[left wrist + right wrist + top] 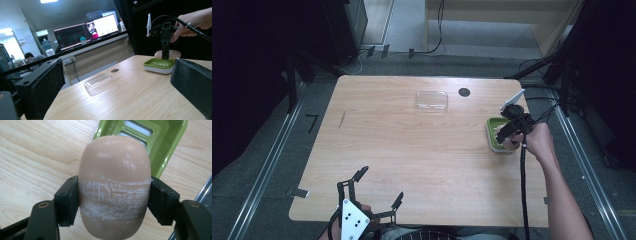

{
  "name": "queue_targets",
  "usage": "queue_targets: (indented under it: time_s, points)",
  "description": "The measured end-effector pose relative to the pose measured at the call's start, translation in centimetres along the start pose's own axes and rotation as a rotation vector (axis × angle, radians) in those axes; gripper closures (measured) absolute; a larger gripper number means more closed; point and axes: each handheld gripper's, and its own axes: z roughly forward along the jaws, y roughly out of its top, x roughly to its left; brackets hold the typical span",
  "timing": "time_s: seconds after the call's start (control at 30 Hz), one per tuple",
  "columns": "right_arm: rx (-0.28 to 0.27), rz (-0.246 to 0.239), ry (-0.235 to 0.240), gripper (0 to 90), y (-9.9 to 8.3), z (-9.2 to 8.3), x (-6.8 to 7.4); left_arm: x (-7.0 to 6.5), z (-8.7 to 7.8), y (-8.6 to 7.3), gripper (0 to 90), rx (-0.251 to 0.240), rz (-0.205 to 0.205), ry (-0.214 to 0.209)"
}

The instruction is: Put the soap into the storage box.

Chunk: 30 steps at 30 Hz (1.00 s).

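My right claw (113,207) is pinching a bar of soap (115,187): its two black jaws press against the soap's long sides, across its narrow width, so the long axis of the bar runs straight away from the claw, out past the jaw tips. The scuffed white band across the soap sits right between the jaws.

The green soap dish (165,152) lies just beyond the far end of the soap and a little to the right as the right gripper view has it. From above, the claw hangs at the near edge of the dish (491,134), at the right side of the tabletop (412,150). I cannot tell whether the soap touches the wood or hangs just above it. The slotted floor of the dish looks bare, nothing in it yet, so I judge the coming move to be a short carry forward over the rim with the bar's long axis lined up with the dish's long side.

My left claw (379,192) is spread wide, holding nothing, well away at the near left edge. A clear plastic lid (431,100) lies far off on the tabletop, apart from both claws.
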Motion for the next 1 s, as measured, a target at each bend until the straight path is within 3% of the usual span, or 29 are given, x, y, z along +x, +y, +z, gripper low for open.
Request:
queue_targets:
  time_s: [1.0]
  points:
    - [-0.112, 0.118, 0.031, 33.8, 0.8, 1.5, -1.4, 0.0, 0.0, 0.0, 0.0, -0.002, -0.004, 0.002]
